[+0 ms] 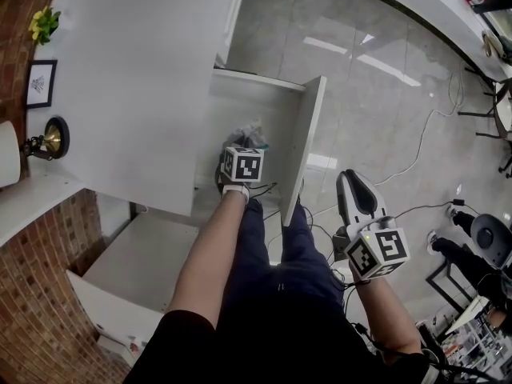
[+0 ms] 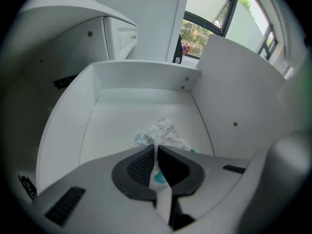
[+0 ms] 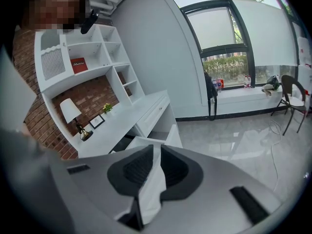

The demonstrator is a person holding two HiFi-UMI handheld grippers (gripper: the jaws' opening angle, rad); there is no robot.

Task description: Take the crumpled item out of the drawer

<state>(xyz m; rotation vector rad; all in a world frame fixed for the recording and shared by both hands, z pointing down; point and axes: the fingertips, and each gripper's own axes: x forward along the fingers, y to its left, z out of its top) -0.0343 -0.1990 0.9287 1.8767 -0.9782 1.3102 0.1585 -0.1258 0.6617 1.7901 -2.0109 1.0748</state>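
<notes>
The white drawer (image 1: 309, 131) stands pulled out of the white desk (image 1: 128, 78). Inside it lies a crumpled white and teal wrapper (image 1: 251, 130). My left gripper (image 1: 238, 160) reaches down into the drawer right at the wrapper. In the left gripper view the wrapper (image 2: 162, 133) bunches at the fingertips, and the left gripper (image 2: 156, 151) is shut on one edge of it; the wrapper still touches the drawer floor (image 2: 126, 118). My right gripper (image 1: 350, 179) hangs over the floor, right of the drawer front. In its own view the right gripper (image 3: 157, 151) is shut and holds nothing.
A lamp (image 1: 46, 140), a framed picture (image 1: 40, 83) and a small plant (image 1: 45, 24) sit on the desk's far side. A lower drawer (image 1: 136, 262) is also open at the left. Cables (image 1: 424, 142) trail over the tiled floor; a chair (image 1: 490, 242) stands at the right.
</notes>
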